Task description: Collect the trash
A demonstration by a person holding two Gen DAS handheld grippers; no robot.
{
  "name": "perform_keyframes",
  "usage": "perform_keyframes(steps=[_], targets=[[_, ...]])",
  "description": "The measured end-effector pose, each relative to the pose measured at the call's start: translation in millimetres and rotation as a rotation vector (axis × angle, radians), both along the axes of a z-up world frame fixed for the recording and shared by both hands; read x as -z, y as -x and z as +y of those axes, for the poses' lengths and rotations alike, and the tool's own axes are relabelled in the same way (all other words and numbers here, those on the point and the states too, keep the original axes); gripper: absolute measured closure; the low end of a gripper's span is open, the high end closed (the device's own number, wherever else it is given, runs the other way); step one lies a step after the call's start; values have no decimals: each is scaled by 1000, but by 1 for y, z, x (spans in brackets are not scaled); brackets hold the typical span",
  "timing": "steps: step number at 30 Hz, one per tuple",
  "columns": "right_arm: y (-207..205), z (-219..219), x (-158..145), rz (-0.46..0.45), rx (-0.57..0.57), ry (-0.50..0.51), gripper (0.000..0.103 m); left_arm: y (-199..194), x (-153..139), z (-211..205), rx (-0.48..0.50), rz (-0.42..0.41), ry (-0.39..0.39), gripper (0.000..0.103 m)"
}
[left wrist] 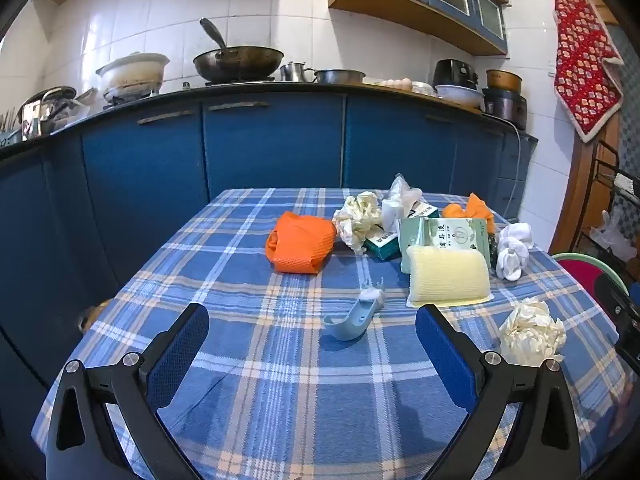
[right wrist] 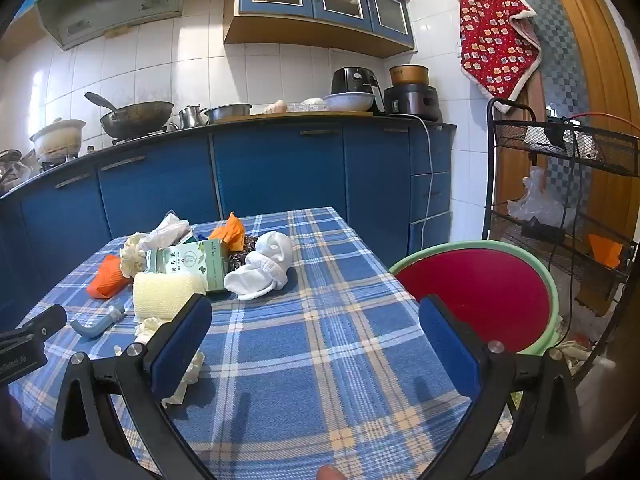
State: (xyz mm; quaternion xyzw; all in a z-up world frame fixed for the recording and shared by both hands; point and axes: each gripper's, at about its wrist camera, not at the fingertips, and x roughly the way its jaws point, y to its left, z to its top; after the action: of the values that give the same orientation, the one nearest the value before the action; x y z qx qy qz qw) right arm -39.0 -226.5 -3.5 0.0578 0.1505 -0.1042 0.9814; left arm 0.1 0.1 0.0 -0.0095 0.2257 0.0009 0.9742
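Trash lies on a blue plaid tablecloth [left wrist: 280, 380]: an orange foam net [left wrist: 300, 246], a pale yellow foam net [left wrist: 448, 276], a green carton [left wrist: 452, 236], crumpled paper balls [left wrist: 532, 332] [left wrist: 358, 220], a white sock bundle [left wrist: 514, 250] and a grey plastic hook [left wrist: 354, 316]. My left gripper [left wrist: 312, 344] is open and empty, just short of the hook. My right gripper [right wrist: 316, 340] is open and empty over bare cloth, with a paper ball [right wrist: 188, 376] partly behind its left finger. A red basin with a green rim [right wrist: 480, 296] sits right of the table.
Blue kitchen cabinets [left wrist: 272, 140] with a wok [left wrist: 238, 62] and pots stand behind the table. A black wire rack [right wrist: 568, 184] stands at the right by a wooden door. The left gripper's body [right wrist: 24, 340] shows at the left edge of the right wrist view.
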Motion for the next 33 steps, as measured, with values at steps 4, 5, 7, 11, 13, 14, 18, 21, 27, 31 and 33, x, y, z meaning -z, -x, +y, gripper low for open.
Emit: perform_keyframes(steps=[4,5,7,11,13,14,18,21,27,31,33], targets=[[0,0,0,-2,0,-2,1,1,0,-1,8,-4,-2,0],[0,0,0,-2,0,-2,1,2,0,-1,10,-6,-3,0],[0,0,0,-2,0,-2,1,3,-1,-1,14,-8,-4,0],[0,0,0,-3,1,-2,1,0,0,0,-1,3,1,0],[0,0,0,-3,1,-3,1,0,0,0,-2,2,1,0],[0,0,0,-3,1,-2,1,0,0,0,-2,2,1,0],[0,0,0,-3,1,-3,1,0,0,0,-2,2,1,0],[0,0,0,-4,0,-2,1,0,0,0,-2,1,1,0],[0,0,0,-4,0,-2,1,0,0,0,-1,0,1,0],[0,0,0,-5,0,-2,1,0,0,0,-2,0,1,0],[0,0,0,-5,0,-2,1,0,0,0,-2,0,1,0]])
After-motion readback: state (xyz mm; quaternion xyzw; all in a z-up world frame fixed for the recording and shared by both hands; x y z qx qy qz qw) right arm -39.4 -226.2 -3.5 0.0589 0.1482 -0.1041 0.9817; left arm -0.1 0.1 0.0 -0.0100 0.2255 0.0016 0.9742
